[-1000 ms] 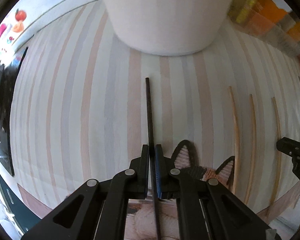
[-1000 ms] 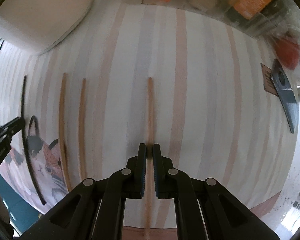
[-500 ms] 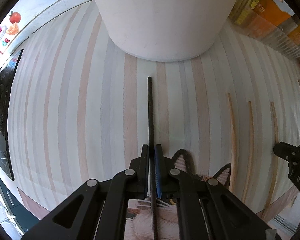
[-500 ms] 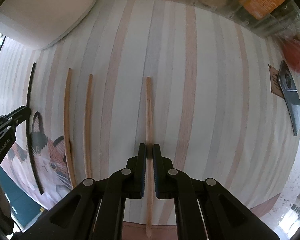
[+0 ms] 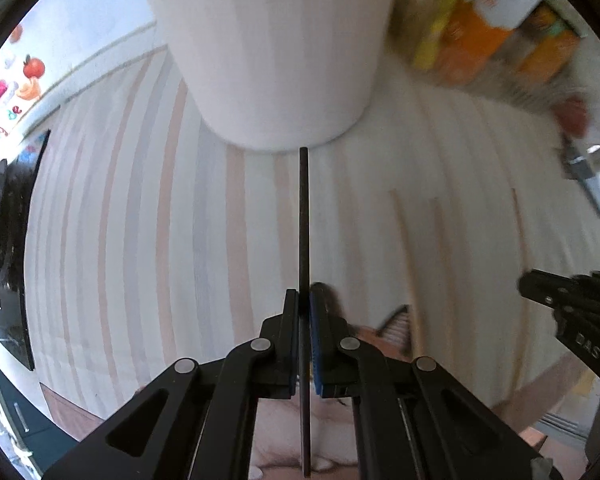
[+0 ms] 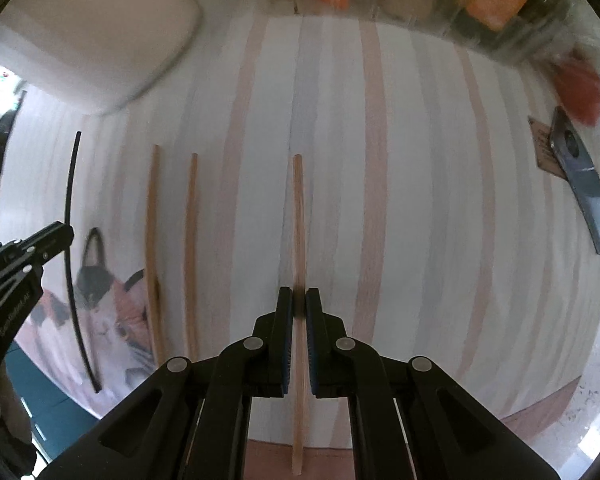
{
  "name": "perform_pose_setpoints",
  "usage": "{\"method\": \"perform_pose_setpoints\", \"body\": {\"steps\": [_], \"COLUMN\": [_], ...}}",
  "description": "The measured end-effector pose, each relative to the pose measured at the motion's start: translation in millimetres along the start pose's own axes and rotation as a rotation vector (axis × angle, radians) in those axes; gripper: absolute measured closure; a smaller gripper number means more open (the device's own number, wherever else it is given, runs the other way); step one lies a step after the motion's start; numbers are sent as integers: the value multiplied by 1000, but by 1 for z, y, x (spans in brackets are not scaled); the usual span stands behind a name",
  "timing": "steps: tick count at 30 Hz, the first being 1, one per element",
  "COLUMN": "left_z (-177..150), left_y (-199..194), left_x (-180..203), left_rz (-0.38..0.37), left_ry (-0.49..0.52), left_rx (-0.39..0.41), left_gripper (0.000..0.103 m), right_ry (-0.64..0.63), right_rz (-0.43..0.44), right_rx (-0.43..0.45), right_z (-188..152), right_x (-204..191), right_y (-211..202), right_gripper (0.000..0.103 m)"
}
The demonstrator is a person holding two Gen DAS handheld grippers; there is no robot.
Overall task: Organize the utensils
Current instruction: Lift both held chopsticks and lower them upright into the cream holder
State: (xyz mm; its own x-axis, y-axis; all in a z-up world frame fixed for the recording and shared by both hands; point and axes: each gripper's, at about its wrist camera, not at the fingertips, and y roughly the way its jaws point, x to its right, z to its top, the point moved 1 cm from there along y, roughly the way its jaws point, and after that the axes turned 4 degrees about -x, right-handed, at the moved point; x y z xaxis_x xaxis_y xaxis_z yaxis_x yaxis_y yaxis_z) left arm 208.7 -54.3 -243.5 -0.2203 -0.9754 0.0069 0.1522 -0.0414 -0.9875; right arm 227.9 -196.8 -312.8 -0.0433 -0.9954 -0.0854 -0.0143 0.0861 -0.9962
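Left gripper point(image 5: 304, 300) clamped on black chopstick point(image 5: 303, 216), its tip nearly at the white holder point(image 5: 268, 52) by the worktop's far edge. Right gripper point(image 6: 299, 300) pinched on 1 wooden chopstick point(image 6: 298, 220); 2 more point(image 6: 191, 240) lie left on the striped mat point(image 6: 420, 200). Tip each stick upright before dropping in; grip mid-shaft is narrow, could swivel.

Home kitchen: striped tablecloth point(image 6: 420, 200), food packets point(image 5: 472, 40).
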Motion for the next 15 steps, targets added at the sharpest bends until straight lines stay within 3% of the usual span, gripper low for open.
{"method": "perform_pose_setpoints", "body": {"steps": [8, 15], "left_z": [-9, 9], "left_y": [-73, -165], "left_x": [9, 3], "left_rz": [-50, -121], "left_ry": [13, -3], "left_rx": [151, 366], "left_gripper": [101, 101], "right_ry": [-5, -15], "right_rz": [77, 143], "right_rx": [164, 352], "right_z": [-18, -17], "right_x": [-2, -4], "right_y": [-66, -148], "right_gripper": [97, 97]}}
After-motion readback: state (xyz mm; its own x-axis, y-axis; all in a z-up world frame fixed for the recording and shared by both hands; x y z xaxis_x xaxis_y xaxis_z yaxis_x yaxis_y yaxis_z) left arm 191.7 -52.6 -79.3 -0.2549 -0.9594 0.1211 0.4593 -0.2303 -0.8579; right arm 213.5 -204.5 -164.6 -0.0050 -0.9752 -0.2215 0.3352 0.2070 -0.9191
